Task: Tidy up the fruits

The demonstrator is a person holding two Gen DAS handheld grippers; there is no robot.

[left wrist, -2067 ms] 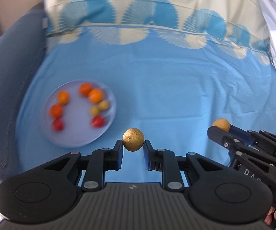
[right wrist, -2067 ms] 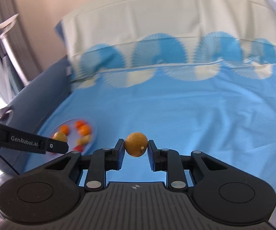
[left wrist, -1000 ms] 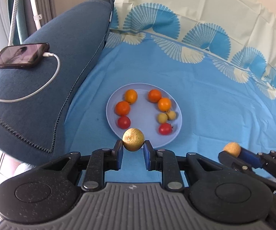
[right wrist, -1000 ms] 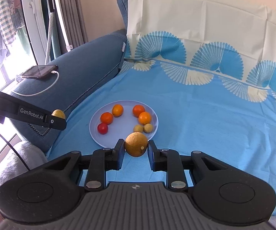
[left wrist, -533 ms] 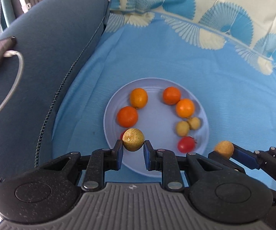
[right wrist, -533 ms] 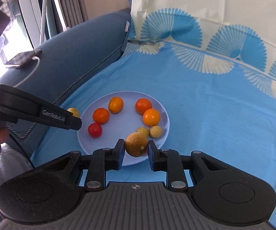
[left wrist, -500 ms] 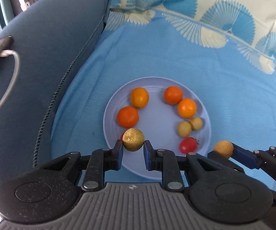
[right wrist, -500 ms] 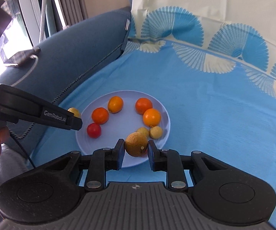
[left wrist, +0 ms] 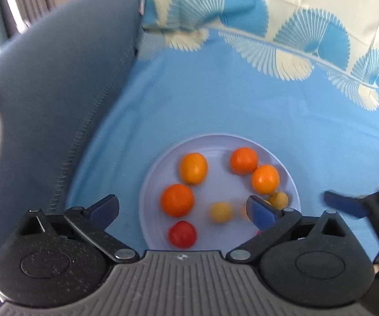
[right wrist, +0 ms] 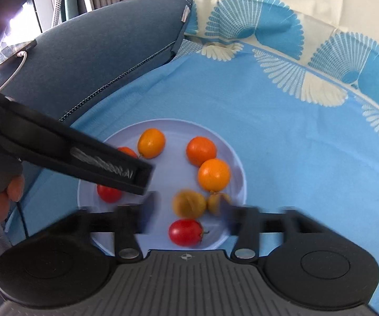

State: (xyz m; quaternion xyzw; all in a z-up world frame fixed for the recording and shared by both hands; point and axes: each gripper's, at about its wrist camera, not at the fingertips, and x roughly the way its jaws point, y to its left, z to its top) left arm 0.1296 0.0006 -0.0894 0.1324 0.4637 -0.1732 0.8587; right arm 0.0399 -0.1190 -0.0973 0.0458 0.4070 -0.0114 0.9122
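Left hand-held gripper (left wrist: 181, 206) just opened wide, empty, right hand-held gripper (right wrist: 188, 212) likewise, seemingly

Blue sheet (left wrist: 242, 100) over sofa; navy armrest (right wrist: 97, 50); bright window left.

The left gripper (left wrist: 181, 209) is showing black linkage arms, silver pivot screws, round black discs and a ribbed grey base with a small crosshair mark; its fingers (left wrist: 260, 210) are wearing blue pads. The right gripper (right wrist: 186, 214) is looking the same, blurred.
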